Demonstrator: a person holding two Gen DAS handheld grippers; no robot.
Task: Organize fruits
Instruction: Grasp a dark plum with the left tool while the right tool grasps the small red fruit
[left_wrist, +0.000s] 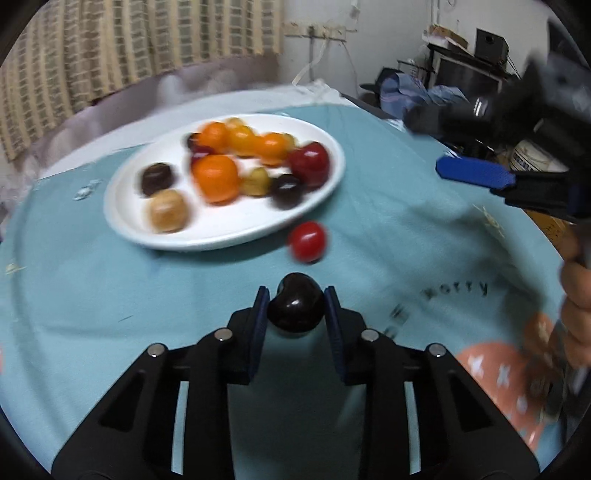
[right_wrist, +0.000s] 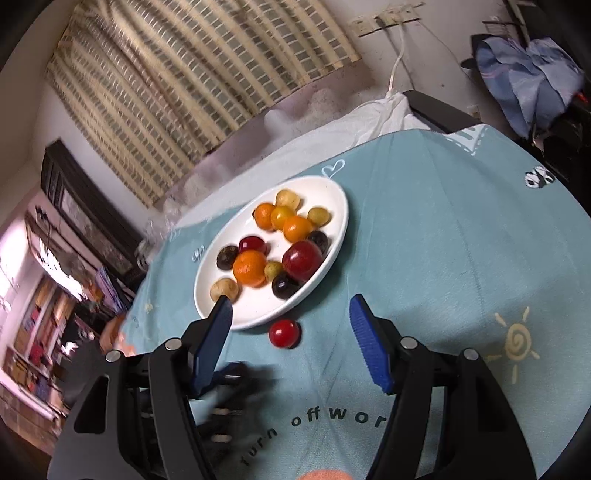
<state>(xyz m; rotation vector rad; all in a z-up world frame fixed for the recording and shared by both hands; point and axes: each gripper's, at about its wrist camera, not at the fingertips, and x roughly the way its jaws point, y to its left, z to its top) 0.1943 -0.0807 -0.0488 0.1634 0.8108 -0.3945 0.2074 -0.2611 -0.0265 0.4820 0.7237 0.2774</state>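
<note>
A dark glossy fruit (left_wrist: 295, 308) sits between the blue pads of my left gripper (left_wrist: 296, 291), which is shut on it just above the teal cloth. A small red tomato (left_wrist: 307, 240) (right_wrist: 283, 333) lies on the cloth beside the near rim of the white plate (left_wrist: 221, 230) (right_wrist: 255, 314). The plate holds several orange, yellow, dark and red fruits. My right gripper (right_wrist: 290, 308) hangs open over the red tomato and the plate's near edge, with nothing between its fingers. In the left wrist view the right gripper (left_wrist: 443, 147) shows at the right, blurred.
A teal printed cloth (right_wrist: 443, 240) covers the round table. A striped curtain (right_wrist: 184, 74) hangs behind it. Clothes and boxes (left_wrist: 461, 74) pile up past the far right edge. A person's hand (left_wrist: 576, 306) holds the right gripper's handle.
</note>
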